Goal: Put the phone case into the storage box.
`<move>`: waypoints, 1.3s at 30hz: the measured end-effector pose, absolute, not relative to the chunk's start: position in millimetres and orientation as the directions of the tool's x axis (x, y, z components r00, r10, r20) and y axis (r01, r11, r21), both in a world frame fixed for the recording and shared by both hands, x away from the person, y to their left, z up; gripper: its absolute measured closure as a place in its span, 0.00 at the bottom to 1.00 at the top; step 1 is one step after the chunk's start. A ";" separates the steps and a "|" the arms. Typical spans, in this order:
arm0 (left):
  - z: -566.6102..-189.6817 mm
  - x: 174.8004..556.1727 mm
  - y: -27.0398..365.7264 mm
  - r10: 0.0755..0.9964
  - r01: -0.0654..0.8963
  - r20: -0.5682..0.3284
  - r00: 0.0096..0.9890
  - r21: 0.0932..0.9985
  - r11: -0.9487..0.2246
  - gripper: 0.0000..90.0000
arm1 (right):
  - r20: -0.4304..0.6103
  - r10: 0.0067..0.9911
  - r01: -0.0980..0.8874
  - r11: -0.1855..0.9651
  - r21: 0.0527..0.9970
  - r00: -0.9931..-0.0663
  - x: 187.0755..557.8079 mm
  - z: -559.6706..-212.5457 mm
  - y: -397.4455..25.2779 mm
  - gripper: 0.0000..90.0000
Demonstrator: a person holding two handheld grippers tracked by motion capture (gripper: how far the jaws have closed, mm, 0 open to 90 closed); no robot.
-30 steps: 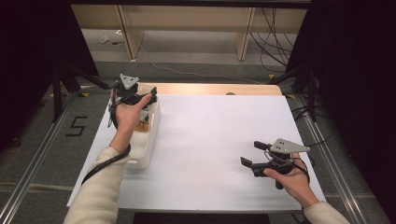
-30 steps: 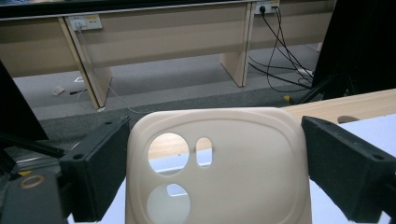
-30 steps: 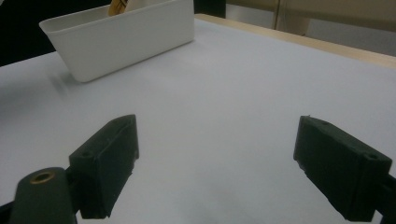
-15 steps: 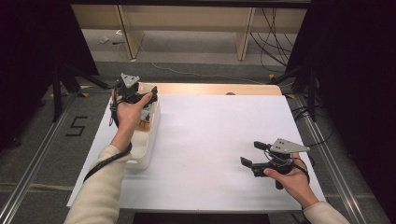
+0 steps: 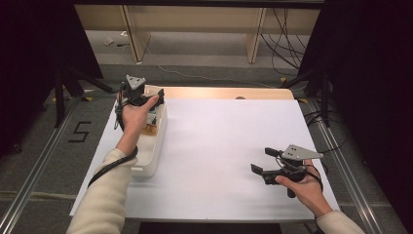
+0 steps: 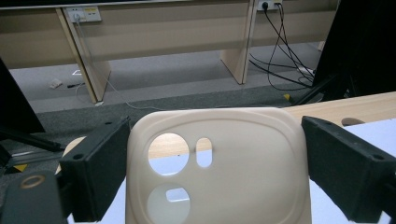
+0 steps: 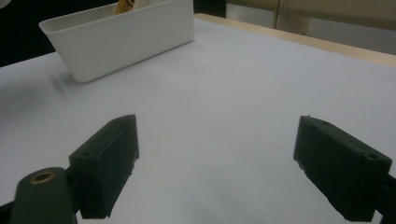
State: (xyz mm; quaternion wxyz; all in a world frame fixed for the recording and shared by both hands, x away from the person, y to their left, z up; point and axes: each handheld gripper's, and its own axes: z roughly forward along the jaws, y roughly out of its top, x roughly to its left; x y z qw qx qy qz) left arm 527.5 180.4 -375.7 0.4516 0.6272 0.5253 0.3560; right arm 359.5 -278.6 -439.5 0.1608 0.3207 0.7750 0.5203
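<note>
— Where is the phone case (image 6: 219, 168) found?

— Between the jaws of the left gripper (image 5: 141, 95), above the far end of the white bin (image 5: 155, 146), at the far left of the bench (image 5: 219, 146). In the left gripper view the cream case, with its round and oblong cut-outs, is seen standing between the two black jaws; the left jaw seems to touch its edge, while a slight gap is seen at the right, so a firm clamp cannot be told.

— And the other side?

— The right gripper (image 5: 267, 163) is held near the right, low over the bench, its jaws spread wide with nothing between them.

— How is the surface described?

— A white sheet is laid over the bench, with a strip of pale wood exposed along the far edge. The bin is set lengthwise along the left side.

— And the room?

— Grey floor is seen beyond, with pale wooden desk legs (image 5: 134, 34), loose black cables (image 5: 287, 29) at the far right, and a wall socket (image 6: 84, 14). Dark panels are placed at both sides.
</note>
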 end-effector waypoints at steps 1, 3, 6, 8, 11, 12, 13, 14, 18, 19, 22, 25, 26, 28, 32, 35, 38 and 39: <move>-375.7 527.5 180.4 0.980 0.338 -0.028 0.195 0.940 -0.040 0.12 | 0.085 0.664 0.331 0.253 0.909 -0.743 359.4 -439.5 -278.6 0.17; -376.2 529.4 180.3 0.981 0.341 -0.029 0.194 0.939 -0.040 0.12 | 0.086 0.664 0.331 0.253 0.909 -0.742 359.4 -439.6 -278.5 0.17; -376.2 530.9 180.4 0.981 0.343 -0.029 0.194 0.939 -0.040 0.12 | 0.085 0.664 0.330 0.253 0.909 -0.743 359.5 -439.5 -278.6 0.17; -376.2 532.1 180.4 0.980 0.343 -0.029 0.195 0.938 -0.041 0.12 | 0.085 0.664 0.331 0.253 0.909 -0.743 359.6 -439.7 -278.7 0.17; -376.8 534.1 180.7 0.980 0.345 -0.025 0.198 0.938 -0.046 0.12 | 0.086 0.663 0.330 0.252 0.910 -0.744 359.6 -439.8 -278.6 0.17; -377.1 534.7 180.7 0.980 0.346 -0.025 0.199 0.937 -0.047 0.12 | 0.086 0.663 0.330 0.252 0.910 -0.744 359.6 -439.8 -278.7 0.17; -377.4 535.3 180.6 0.980 0.347 -0.025 0.198 0.937 -0.046 0.12 | 0.085 0.663 0.330 0.253 0.910 -0.744 359.6 -439.9 -278.7 0.17; -377.5 535.8 180.6 0.980 0.348 -0.025 0.197 0.936 -0.046 0.12 | 0.085 0.664 0.330 0.254 0.909 -0.743 359.6 -439.8 -278.8 0.17; -377.8 538.0 180.4 0.980 0.351 -0.026 0.196 0.935 -0.045 0.12 | 0.085 0.664 0.331 0.254 0.909 -0.743 359.5 -439.7 -278.8 0.17; -377.9 538.7 180.4 0.981 0.353 -0.026 0.194 0.935 -0.045 0.12 | 0.084 0.664 0.330 0.254 0.909 -0.743 359.6 -439.8 -278.9 0.17; -378.3 540.1 180.5 0.981 0.356 -0.027 0.194 0.934 -0.045 0.12 | 0.087 0.664 0.332 0.252 0.909 -0.743 359.7 -440.0 -278.9 0.17; -379.0 541.8 180.5 0.981 0.360 -0.029 0.192 0.932 -0.044 0.12 | 0.085 0.664 0.331 0.254 0.909 -0.743 359.5 -439.9 -278.9 0.17; -379.4 542.4 180.6 0.981 0.363 -0.027 0.192 0.931 -0.046 0.12 | 0.085 0.664 0.331 0.255 0.909 -0.743 359.5 -439.9 -278.9 0.17; -379.9 543.3 180.6 0.981 0.364 -0.029 0.192 0.930 -0.044 0.12 | 0.085 0.663 0.331 0.254 0.909 -0.744 359.5 -439.8 -278.9 0.17; -380.1 545.0 181.0 0.981 0.366 -0.029 0.191 0.930 -0.044 0.12 | 0.087 0.663 0.332 0.253 0.909 -0.743 359.7 -440.1 -278.8 0.17; -379.4 545.6 180.6 0.981 0.367 -0.030 0.193 0.929 -0.044 0.12 | 0.085 0.663 0.330 0.253 0.909 -0.744 359.7 -440.1 -278.7 0.17; -378.5 546.5 180.0 0.980 0.364 -0.031 0.195 0.930 -0.043 0.12 | 0.086 0.662 0.330 0.252 0.910 -0.744 359.8 -440.3 -278.7 0.17; -378.1 546.8 180.0 0.980 0.364 -0.028 0.196 0.930 -0.046 0.12 | 0.086 0.662 0.330 0.253 0.909 -0.744 359.8 -440.1 -278.9 0.17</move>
